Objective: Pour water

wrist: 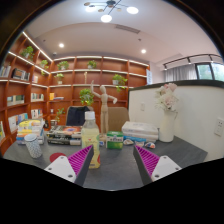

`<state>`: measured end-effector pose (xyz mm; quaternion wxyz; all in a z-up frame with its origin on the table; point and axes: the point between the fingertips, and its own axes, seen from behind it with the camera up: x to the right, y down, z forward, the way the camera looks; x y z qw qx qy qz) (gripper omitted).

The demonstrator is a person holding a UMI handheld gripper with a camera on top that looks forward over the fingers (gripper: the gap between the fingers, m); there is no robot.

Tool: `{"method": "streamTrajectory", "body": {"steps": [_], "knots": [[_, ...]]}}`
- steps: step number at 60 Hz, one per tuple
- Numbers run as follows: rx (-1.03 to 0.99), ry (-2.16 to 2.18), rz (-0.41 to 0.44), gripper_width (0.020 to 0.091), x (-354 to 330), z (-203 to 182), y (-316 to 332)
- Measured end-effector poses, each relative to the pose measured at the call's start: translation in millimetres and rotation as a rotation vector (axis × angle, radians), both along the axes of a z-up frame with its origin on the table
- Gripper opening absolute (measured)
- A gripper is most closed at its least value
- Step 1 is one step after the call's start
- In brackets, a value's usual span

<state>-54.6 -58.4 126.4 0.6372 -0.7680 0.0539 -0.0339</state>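
Observation:
My gripper (114, 164) is open, its two magenta pads spread wide above a dark grey table (120, 172). A small clear bottle (91, 138) with pale yellowish contents stands upright just ahead, close by the left fingertip (84, 158) and far from the right one (146, 160). Nothing is pressed between the fingers. A pale cup (35, 148) stands further left on the table, beyond the left finger.
A green and white box (114, 140) sits behind the bottle. A white boxy object (140, 130) and a white vase of flowers (167, 118) stand at the right. Books lie at the left (62, 136). A wooden mannequin (101, 103) and shelves stand behind.

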Motion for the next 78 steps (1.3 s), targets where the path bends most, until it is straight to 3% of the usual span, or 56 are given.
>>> {"method": "streamTrajectory", "body": {"steps": [14,15,17,29,40,44,53,56,78], "knots": [[0.028,0.037,0.164,0.0844,-67.2,-37.2,47.8],[0.019,0.034,0.173,0.0844,-59.6,-12.3,45.8],[0.032,0.037,0.181,0.0844,-73.4,-37.6,59.1],[0.032,-0.053,0.171,0.0844,-78.4,-46.5,113.5],[0.051,-0.041,0.148,0.0654,-76.8,-44.9,141.0],[0.054,-0.048,0.124,0.0534,-71.3,-46.4,145.3],[0.054,-0.015,0.152,0.0434,-77.6,-46.6,145.7],[0.063,-0.02,0.17,0.0368,-79.3,-45.8,146.5],[0.022,-0.342,0.197,0.0347,-93.9,-38.6,144.2]]}}
